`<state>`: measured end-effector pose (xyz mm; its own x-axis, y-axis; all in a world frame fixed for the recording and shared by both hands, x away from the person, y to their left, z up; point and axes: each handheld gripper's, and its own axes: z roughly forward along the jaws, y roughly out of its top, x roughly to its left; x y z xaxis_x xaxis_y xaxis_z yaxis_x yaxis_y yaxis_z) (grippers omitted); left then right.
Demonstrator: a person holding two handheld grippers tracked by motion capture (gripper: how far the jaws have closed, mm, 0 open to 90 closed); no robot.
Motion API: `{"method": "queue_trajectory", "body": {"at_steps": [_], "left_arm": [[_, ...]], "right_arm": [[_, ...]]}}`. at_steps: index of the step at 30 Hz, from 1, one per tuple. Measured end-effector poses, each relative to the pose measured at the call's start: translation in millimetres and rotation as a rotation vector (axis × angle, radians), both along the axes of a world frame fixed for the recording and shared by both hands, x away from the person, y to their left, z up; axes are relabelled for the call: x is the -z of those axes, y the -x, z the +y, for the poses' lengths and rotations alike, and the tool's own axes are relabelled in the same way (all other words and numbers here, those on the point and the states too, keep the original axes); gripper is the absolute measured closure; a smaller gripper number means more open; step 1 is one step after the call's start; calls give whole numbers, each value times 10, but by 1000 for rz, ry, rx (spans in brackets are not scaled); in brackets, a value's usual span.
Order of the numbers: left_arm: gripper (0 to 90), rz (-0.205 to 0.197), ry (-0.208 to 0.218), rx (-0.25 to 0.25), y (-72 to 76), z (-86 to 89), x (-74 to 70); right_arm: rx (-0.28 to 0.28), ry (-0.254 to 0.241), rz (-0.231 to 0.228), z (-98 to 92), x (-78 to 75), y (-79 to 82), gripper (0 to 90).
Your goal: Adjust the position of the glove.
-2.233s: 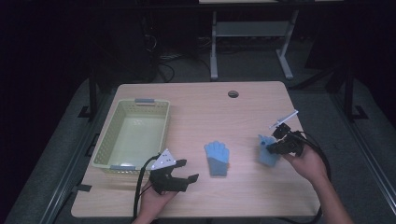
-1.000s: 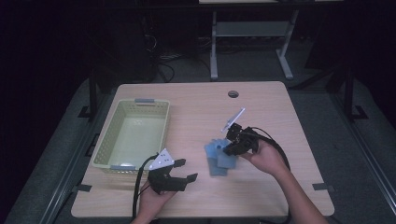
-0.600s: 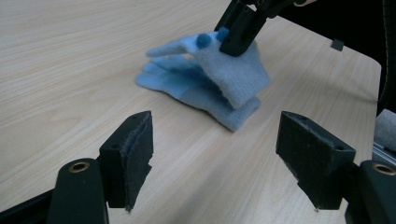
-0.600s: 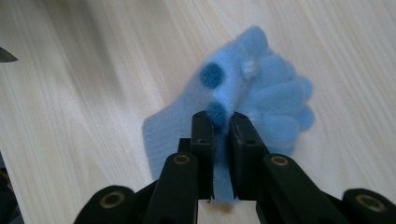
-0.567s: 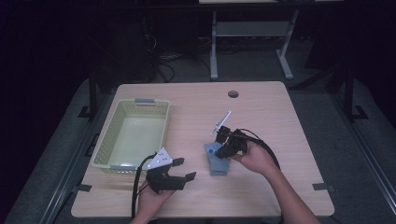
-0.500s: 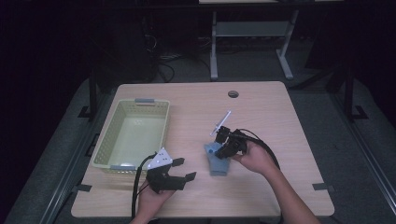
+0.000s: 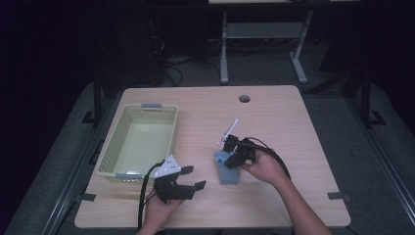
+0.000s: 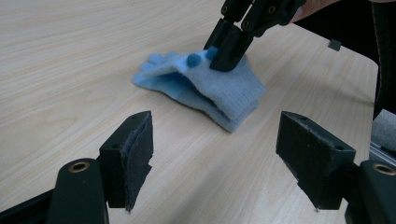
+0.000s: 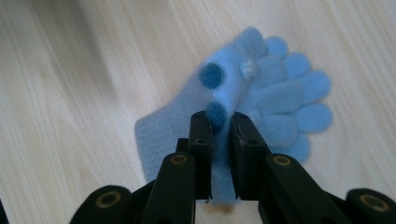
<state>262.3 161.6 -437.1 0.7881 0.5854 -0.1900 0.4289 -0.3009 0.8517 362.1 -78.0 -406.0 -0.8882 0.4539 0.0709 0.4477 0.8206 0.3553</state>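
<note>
Two light blue knit gloves lie stacked near the table's middle front. The upper glove (image 9: pixel 177 121) has dark blue dots and covers most of the lower glove (image 9: pixel 299 93), whose fingers fan out past it. My right gripper (image 9: pixel 219 122) points down onto the stack (image 7: pixel 228 171), pinching the upper glove's fabric. Its jaws have just been opening slightly, with fabric still between them. In the left gripper view the right gripper (image 8: pixel 224 53) meets the gloves (image 8: pixel 233 91) from above. My left gripper (image 7: pixel 193 177) rests open at the front edge, aimed at the gloves, nothing between its pads (image 8: pixel 137 156).
A pale yellow-green basket (image 7: pixel 105 156) stands on the left of the wooden table (image 7: pixel 274 112). A cable hole (image 7: pixel 244 98) sits near the far edge. A metal stand's legs (image 7: pixel 224 54) rise beyond the table.
My right gripper carried a blue glove from the table's right side leftward and lowered it onto the other glove. The left gripper has stayed in place.
</note>
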Motion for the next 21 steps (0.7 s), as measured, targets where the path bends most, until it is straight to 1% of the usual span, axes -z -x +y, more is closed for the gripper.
{"method": "queue_trajectory", "body": {"at_steps": [4,7,10,12,14,16,17,18,21], "left_arm": [[271,5,-1,0,-2,-3,10],[272,1,1,0,2,-2,1],[271,-2,-7,4,6,-3,0],[272,0,-2,2,4,-7,7],[271,3,-4,3,2,-10,9],[272,2,-1,4,4,-13,7],[272,2,0,5,7,-15,6],[271,2,0,5,7,-15,6],[272,6,1,8,9,-20,9]], "right_arm": [[7,5,-3,-4,32,-9,789],[9,7,-8,5,56,-11,780],[4,17,-10,17,82,-2,756],[7,20,-11,13,96,-11,704],[23,6,-22,-2,95,-27,615],[48,-10,-38,-17,76,-31,576],[57,-13,-46,-23,64,-31,584],[62,-24,-55,-28,54,-27,611],[77,-58,-63,-32,30,-11,748]]}}
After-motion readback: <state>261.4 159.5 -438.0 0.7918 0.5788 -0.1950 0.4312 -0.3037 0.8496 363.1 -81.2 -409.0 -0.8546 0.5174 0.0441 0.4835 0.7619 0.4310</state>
